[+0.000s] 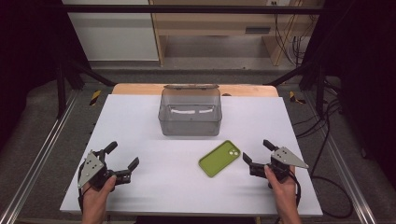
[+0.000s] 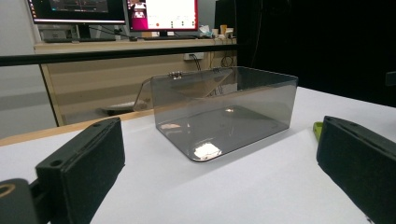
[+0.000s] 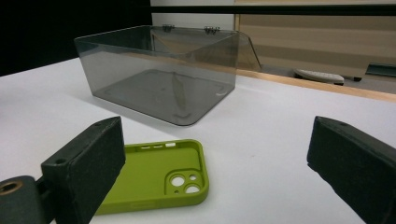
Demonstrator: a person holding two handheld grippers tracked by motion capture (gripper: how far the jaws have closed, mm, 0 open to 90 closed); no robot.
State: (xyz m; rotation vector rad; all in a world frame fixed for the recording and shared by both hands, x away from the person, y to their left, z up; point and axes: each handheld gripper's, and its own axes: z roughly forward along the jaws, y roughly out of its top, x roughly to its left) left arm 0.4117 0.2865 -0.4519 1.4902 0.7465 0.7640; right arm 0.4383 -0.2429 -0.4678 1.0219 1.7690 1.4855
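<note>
At the centre top of the white worktop [image 1: 140,116] in the high view stands a clear smoky plastic box [image 1: 190,113], lid hinged back. Below and right of it lies a green phone case [image 1: 219,158], hollow side up; the right gripper view shows its camera cut-outs, which the left gripper view hides. The left claw [image 1: 123,156], lower left, and right claw [image 1: 258,153], lower right, both gape apart, holding nothing.
</note>
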